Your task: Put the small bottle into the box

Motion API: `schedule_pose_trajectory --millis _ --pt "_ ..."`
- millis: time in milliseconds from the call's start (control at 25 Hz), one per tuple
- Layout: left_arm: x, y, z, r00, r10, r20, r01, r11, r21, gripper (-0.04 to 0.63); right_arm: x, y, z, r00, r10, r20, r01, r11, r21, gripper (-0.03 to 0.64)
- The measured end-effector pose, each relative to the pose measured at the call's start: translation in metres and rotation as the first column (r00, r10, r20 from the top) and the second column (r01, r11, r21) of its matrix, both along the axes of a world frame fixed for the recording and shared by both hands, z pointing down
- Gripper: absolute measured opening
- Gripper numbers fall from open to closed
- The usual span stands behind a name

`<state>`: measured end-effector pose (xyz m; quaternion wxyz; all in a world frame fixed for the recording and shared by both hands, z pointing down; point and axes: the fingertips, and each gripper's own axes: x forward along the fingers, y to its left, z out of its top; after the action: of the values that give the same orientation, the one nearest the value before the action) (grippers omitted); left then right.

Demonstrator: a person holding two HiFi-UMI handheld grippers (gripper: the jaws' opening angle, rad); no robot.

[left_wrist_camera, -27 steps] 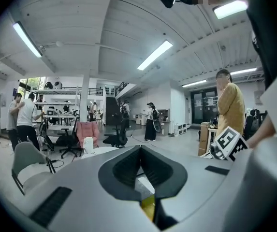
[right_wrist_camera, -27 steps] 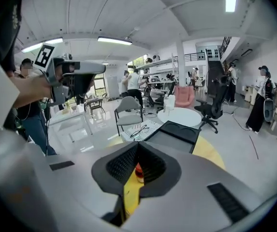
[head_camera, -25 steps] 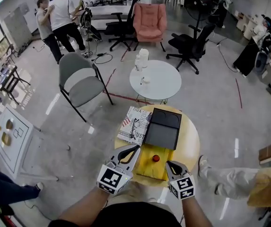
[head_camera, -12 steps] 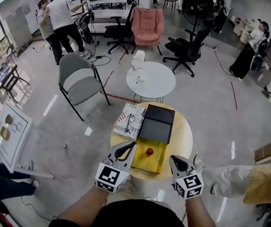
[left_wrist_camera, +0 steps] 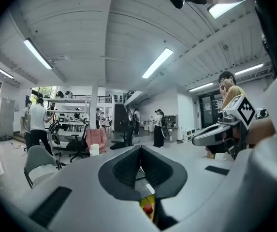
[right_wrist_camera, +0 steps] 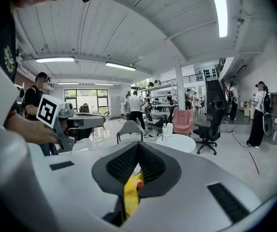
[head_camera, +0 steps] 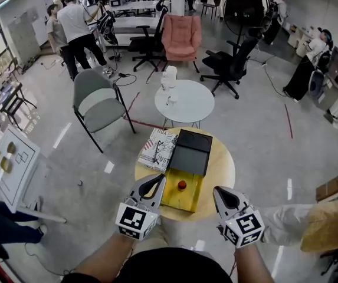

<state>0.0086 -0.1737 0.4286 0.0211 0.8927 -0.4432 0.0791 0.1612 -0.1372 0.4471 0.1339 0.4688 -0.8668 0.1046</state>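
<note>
A small bottle with a red cap (head_camera: 181, 185) stands inside the open yellow box (head_camera: 186, 200) on the round wooden table (head_camera: 220, 168). The box's dark lid (head_camera: 190, 152) lies folded back behind it. My left gripper (head_camera: 160, 177) hangs shut and empty at the box's near left corner, clear of it. My right gripper (head_camera: 217, 191) is shut and empty too, off the box's near right side. In the left gripper view the red cap (left_wrist_camera: 148, 208) shows below the closed jaws. The right gripper view shows the yellow box (right_wrist_camera: 130, 197) and the cap (right_wrist_camera: 139, 184) under its jaws.
A printed magazine (head_camera: 155, 149) lies on the table left of the lid. Beyond stand a white round table (head_camera: 184, 102) with bottles, a grey chair (head_camera: 101, 105), a pink armchair (head_camera: 180, 35) and office chairs. Several people stand at the back left.
Both grippers have risen and drawn back from the box toward me, the right one more. The bottle stays in the box.
</note>
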Motion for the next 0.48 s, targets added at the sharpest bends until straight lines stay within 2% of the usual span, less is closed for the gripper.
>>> schedule_pose_trajectory --millis 200,480 --pt "0.003 0.012 -0.008 1.0 -0.013 0.009 0.013 1.0 0.009 0.017 -0.002 0.014 -0.015 1.0 -0.026 -0.006 0.027 0.999 0.034 0.012" --pt "0.004 0.035 -0.02 1.0 0.013 0.02 -0.014 0.999 0.04 0.017 -0.009 0.032 -0.021 0.999 -0.044 0.004 0.044 0.998 0.043 0.012"
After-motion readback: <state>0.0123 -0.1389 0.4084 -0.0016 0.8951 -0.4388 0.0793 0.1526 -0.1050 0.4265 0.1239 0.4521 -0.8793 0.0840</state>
